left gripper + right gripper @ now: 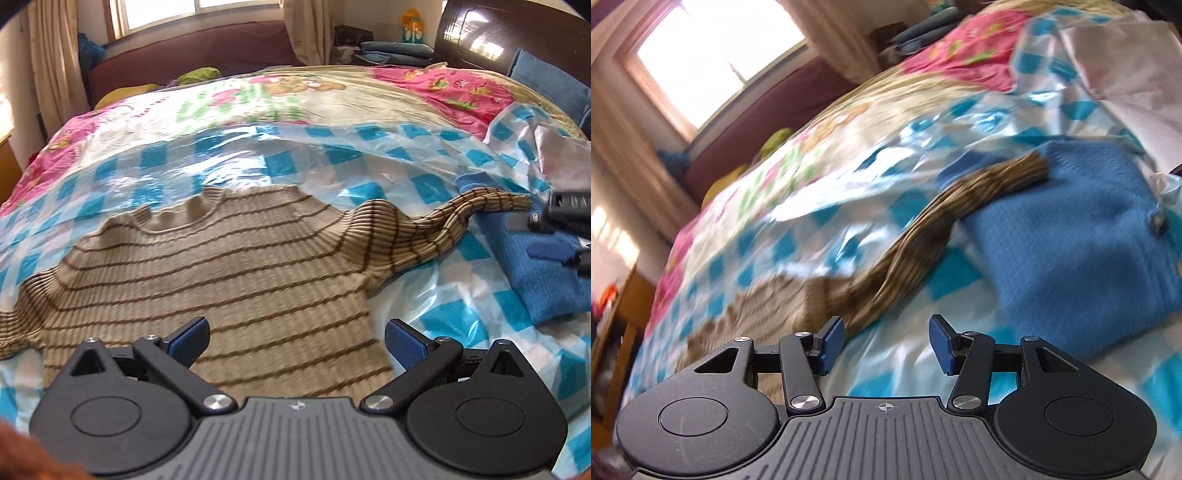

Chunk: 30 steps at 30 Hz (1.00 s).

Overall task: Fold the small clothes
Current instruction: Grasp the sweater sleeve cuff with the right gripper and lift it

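Left gripper tilting down over striped sweater, jaws wide, empty. Right gripper rolled sideways over bed, jaws wide, empty; sleeve lying across blue sweater.

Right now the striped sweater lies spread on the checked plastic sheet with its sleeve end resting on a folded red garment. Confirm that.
Not quite. The striped sweater lies on the checked plastic sheet, but the sleeve end rests on a folded blue garment, not red. The right wrist view shows it.

I could read almost nothing. A few pale letters stood on the black body of my right tool at the edge of the left view, too blurred to make out. Faint writing on the flowered pink-and-cream bedspread stayed illegible.
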Motion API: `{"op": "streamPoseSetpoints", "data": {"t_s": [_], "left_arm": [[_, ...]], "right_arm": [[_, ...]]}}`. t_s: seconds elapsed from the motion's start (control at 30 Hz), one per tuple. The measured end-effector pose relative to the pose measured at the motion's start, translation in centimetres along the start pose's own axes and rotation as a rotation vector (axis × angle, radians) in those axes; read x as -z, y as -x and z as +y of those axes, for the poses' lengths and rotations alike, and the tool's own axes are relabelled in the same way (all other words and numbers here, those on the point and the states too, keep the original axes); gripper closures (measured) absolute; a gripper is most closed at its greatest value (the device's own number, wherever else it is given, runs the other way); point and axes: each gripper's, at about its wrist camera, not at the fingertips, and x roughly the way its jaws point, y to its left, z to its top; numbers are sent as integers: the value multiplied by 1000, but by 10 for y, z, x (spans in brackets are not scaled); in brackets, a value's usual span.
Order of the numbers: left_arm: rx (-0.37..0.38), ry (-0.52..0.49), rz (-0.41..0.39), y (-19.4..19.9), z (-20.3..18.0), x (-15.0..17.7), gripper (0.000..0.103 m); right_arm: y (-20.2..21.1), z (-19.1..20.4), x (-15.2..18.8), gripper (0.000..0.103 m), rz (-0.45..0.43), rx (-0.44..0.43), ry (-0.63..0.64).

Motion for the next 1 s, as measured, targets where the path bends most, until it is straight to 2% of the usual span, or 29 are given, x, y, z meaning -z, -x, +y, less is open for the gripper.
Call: {"op": "streamPoseSetpoints", "data": {"t_s": [0.17,0.4,0.53,0.63,0.67,0.73,0.8,0.9,1.0], "left_arm": [[18,-13,-4,-19,-19,-12,0],[33,3,-37,-29,-30,-23,0],[41,-2,-31,-31,-34,-21,0],[51,-2,-14,-33,-36,-17,0],[53,-2,-13,-32,-36,-16,0],[54,-2,-15,-29,-34,-13,0],[50,4,-18,-26,-28,-10,0],[45,29,-20,-20,-15,-6,0],[45,61,-25,-14,2,-1,0]], "right_arm": [[-34,-34,-44,55,-20,32,-130],[-59,-60,-77,56,-29,67,-286],[-68,-60,-88,56,-37,119,-293],[-84,-62,-92,56,-1,191,-285],[-89,-66,-91,58,13,202,-296],[-94,-73,-90,74,18,214,-316],[-91,-78,-87,84,7,194,-329],[-77,-71,-85,90,-26,156,-296],[-54,-45,-86,93,-69,82,-222]]}}
